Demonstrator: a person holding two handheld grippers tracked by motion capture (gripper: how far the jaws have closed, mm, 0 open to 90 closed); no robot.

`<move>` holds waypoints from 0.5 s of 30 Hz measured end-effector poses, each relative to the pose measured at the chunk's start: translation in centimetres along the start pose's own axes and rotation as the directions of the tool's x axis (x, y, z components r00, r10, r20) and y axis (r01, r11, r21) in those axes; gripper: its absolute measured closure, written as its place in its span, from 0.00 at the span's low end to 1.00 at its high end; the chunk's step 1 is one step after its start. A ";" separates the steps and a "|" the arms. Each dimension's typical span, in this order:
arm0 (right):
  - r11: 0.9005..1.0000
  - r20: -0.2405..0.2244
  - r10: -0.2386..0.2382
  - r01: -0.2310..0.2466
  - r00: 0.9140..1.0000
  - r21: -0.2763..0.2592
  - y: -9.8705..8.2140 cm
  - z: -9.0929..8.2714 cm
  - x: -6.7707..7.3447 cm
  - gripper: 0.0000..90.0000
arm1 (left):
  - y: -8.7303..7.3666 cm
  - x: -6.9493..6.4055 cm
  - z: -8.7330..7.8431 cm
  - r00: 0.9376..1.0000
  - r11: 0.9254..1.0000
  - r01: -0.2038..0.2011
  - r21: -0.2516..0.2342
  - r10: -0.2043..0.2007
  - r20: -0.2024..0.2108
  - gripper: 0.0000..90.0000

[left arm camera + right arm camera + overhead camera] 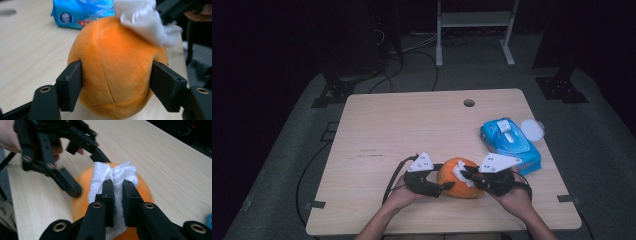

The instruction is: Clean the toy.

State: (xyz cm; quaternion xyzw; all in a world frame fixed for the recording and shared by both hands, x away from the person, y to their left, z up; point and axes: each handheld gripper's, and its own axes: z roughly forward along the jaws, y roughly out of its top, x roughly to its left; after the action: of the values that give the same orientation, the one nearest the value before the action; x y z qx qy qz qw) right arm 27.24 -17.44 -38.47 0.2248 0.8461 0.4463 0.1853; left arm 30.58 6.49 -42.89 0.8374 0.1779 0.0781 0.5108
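High view: the orange plush ball (458,184) lies near the table (387,130) front edge, at 6 o'clock, between the left gripper (443,186) and right gripper (466,174). A blue wipes pack (509,145) lies at 3 o'clock; its print is unreadable.

Left gripper view: the fingers (69,83) clamp the ball's flanks.

Right gripper view: the fingers (109,195) are clenched on a white wipe (113,176) pressed against the ball's top.

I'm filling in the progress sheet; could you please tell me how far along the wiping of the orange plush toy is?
Done: a white wipe is out of the blue pack. In hand: the left tool clamps the orange plush toy while the right tool presses the wipe on top. Left: likely the remaining surface.
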 end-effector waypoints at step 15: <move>1.000 0.031 0.029 -0.029 0.999 0.004 -0.5 -0.5 -1.7 0.89 | -0.1 -0.1 0.3 0.999 0.999 -0.021 0.040 0.020 0.033 0.20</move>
State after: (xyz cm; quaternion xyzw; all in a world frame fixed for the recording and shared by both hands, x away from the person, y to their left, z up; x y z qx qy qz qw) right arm 28.28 -18.98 -38.43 0.2442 0.8409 0.4435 0.1913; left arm 30.53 6.23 -43.08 0.8504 0.1624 0.0663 0.4960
